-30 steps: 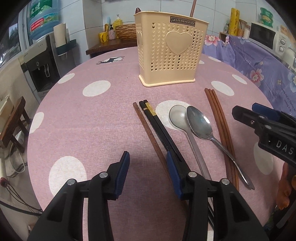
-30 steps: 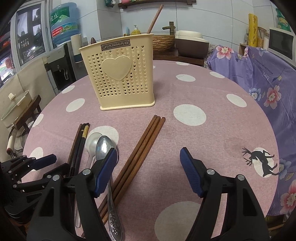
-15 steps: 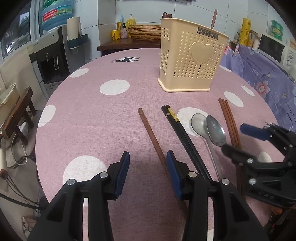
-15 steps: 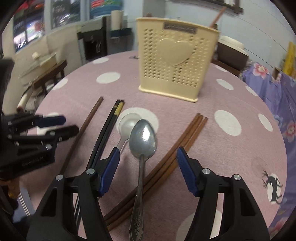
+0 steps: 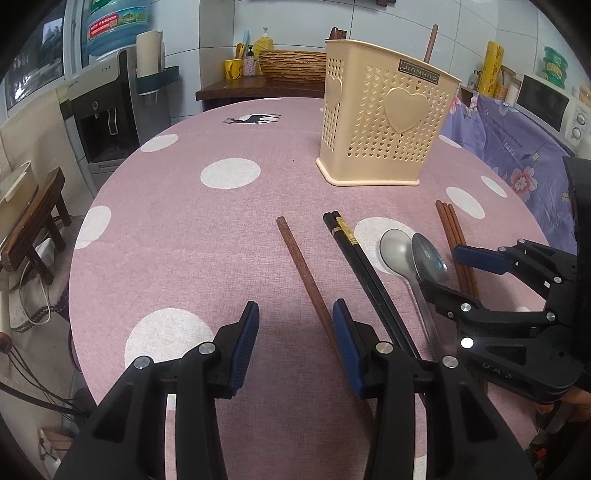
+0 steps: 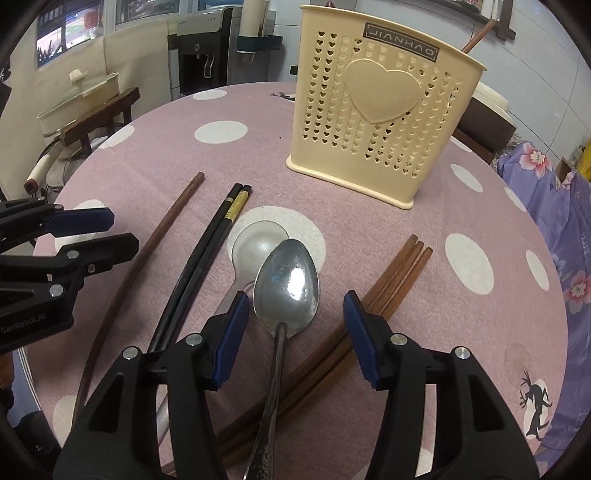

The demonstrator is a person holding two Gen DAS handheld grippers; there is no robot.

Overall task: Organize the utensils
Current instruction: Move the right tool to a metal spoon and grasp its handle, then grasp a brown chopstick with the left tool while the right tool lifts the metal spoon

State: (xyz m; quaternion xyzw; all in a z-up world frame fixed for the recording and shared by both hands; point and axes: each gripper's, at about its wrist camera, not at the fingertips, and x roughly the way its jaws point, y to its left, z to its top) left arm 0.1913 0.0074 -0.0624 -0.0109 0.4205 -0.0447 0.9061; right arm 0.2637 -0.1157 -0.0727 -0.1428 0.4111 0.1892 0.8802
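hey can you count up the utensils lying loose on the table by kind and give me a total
Metal spoons: 2, one shiny, one matte
Black chopsticks with gold bands: 2
Brown wooden chopsticks: 4, a bundle of three and a single one
Total: 8, not counting the brown stick already standing in the cream utensil holder

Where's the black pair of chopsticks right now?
In the right wrist view, the black chopsticks lie left of centre, between the single brown chopstick and the two spoons.

Spoons (image 6: pixel 286 284) between chopsticks (image 6: pixel 391 280), before holder (image 6: pixel 380 110)
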